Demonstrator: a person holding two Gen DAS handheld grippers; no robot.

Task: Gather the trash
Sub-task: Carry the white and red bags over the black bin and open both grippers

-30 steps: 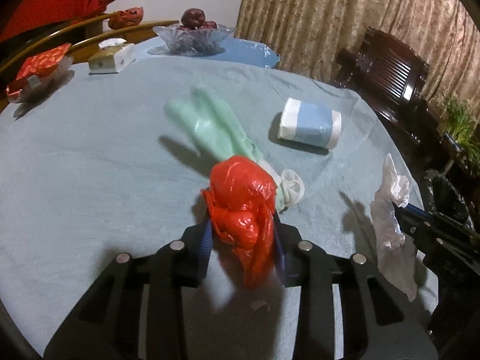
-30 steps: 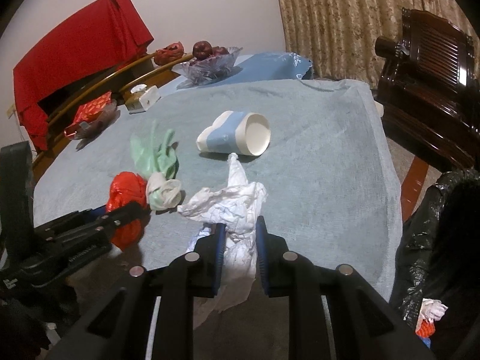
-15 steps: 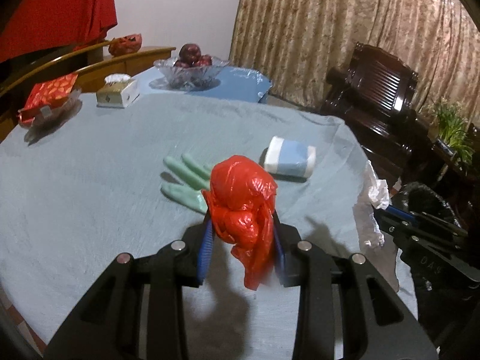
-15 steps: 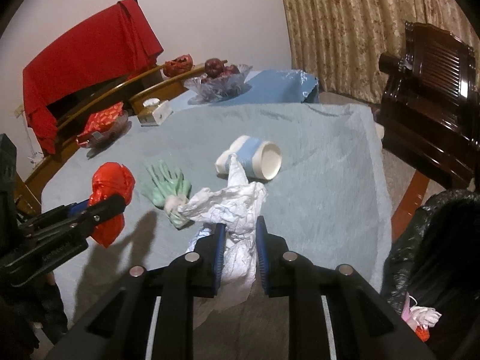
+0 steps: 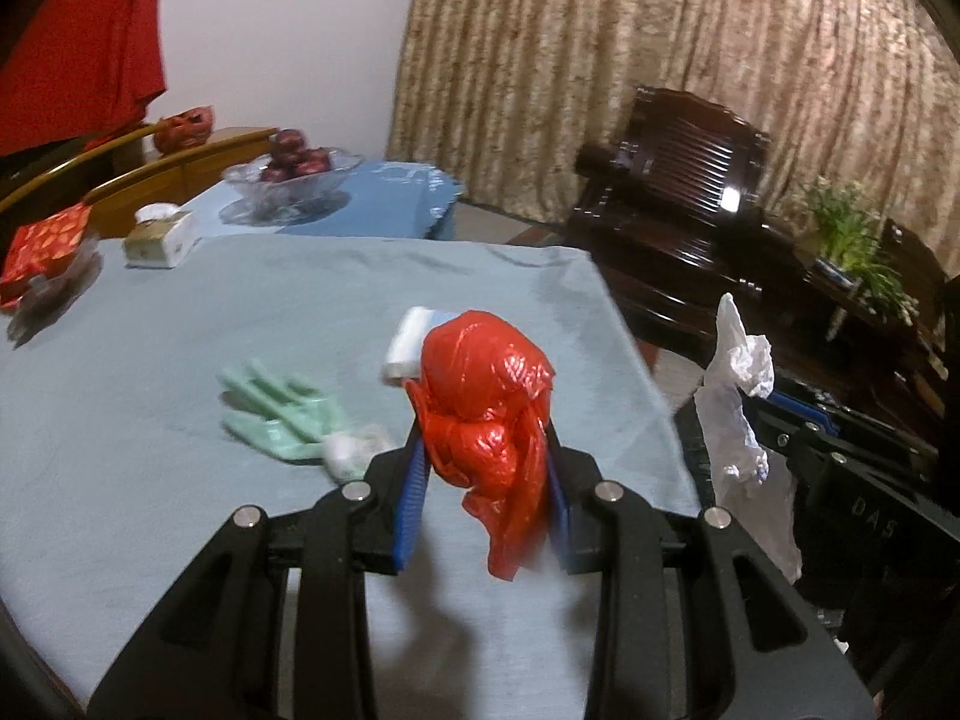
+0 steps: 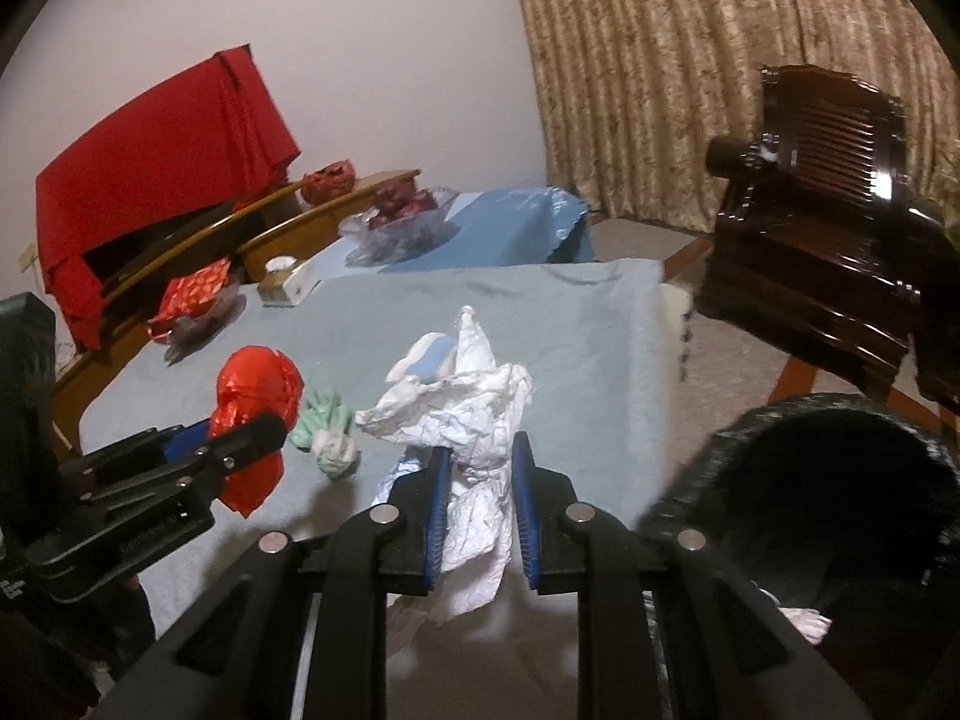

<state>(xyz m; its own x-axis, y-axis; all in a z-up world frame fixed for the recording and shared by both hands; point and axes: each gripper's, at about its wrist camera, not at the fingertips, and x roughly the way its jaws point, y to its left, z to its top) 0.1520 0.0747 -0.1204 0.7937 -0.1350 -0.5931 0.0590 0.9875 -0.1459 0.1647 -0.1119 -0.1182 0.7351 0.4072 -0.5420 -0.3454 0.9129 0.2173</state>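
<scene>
I am clamping the red bag (image 5: 486, 414) in my left gripper (image 5: 486, 480) and the white paper (image 6: 462, 420) in my right gripper (image 6: 477, 498), both carried clear above the table (image 5: 150, 420). I am judging the bin (image 6: 828, 480) at my right to be the target, so I am keeping both grips firm until each wad hangs over its mouth, right first. The glove (image 5: 282, 420) and cup (image 5: 408, 348) are lying on the cloth for later.
</scene>
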